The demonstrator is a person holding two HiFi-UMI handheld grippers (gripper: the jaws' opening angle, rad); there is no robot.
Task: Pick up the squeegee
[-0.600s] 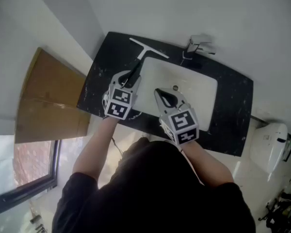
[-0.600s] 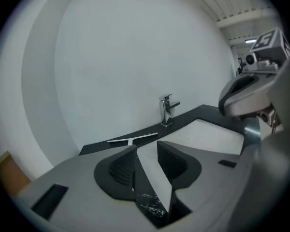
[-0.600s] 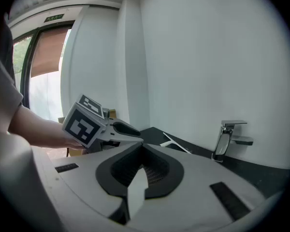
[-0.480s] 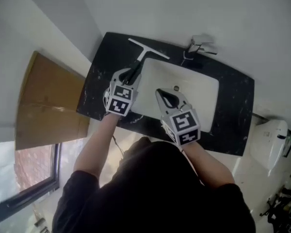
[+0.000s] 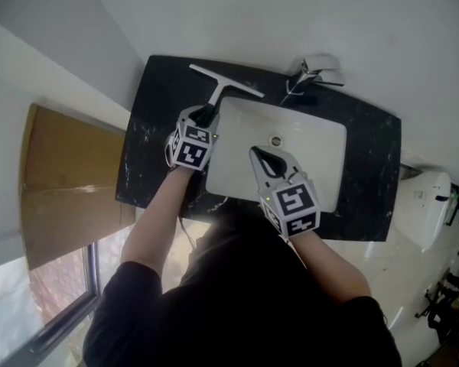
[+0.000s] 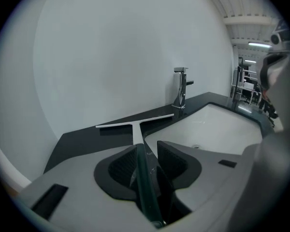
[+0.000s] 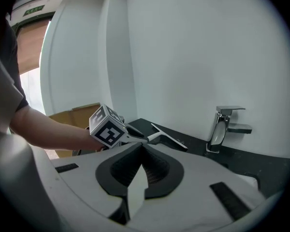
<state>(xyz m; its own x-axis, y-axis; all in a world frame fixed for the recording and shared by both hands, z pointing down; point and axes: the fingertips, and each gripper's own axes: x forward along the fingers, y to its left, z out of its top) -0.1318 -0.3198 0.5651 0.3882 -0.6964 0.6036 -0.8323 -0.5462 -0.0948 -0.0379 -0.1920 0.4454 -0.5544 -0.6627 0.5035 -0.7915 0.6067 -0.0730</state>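
Note:
A squeegee [image 5: 226, 81] with a white T-shaped blade and a dark handle lies on the black counter [image 5: 371, 178], left of the sink. My left gripper [image 5: 205, 116] is shut on its handle, which runs between the pads in the left gripper view, where the blade [image 6: 134, 123] rests flat on the counter ahead of the left gripper [image 6: 147, 151]. My right gripper [image 5: 266, 157] hovers over the white basin, shut and holding nothing. From the right gripper view the right gripper [image 7: 140, 146] points toward the squeegee [image 7: 168, 138] and the left gripper's marker cube [image 7: 108, 125].
The white sink [image 5: 321, 140] is set in the counter, with a chrome tap [image 5: 315, 71] behind it against the white wall. A brown cardboard panel [image 5: 61, 189] stands left of the counter. A white fixture [image 5: 424, 205] sits at the right.
The left gripper has moved forward along the handle toward the blade and its jaws have narrowed onto it. The right gripper stays over the basin. The head camera has shifted.

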